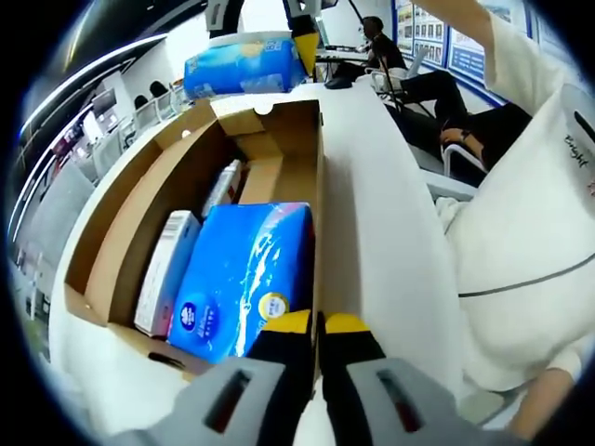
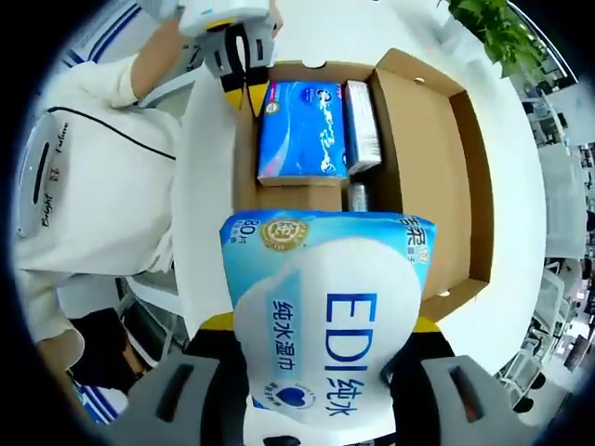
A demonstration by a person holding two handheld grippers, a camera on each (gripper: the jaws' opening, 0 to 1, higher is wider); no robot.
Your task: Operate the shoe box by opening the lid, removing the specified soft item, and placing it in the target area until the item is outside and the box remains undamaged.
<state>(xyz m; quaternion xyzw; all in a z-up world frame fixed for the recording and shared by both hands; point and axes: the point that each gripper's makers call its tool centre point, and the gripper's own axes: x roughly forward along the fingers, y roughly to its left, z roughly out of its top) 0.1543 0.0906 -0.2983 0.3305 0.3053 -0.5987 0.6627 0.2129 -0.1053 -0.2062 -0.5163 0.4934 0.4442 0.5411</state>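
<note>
The cardboard shoe box lies open on a white table, its lid folded out flat. Inside are a blue tissue pack, a white carton and a smaller item behind them. My left gripper is shut on the box's side wall, one yellow tip on each side. From the right gripper view the box, the tissue pack and the left gripper lie below. My right gripper is shut on a soft blue-and-white wet wipes pack, held above the box; the pack hangs over its far end.
A person in a white top stands close to the table's edge. Another person sits at desks in the background. A green plant stands beyond the box. Bare table runs alongside the box.
</note>
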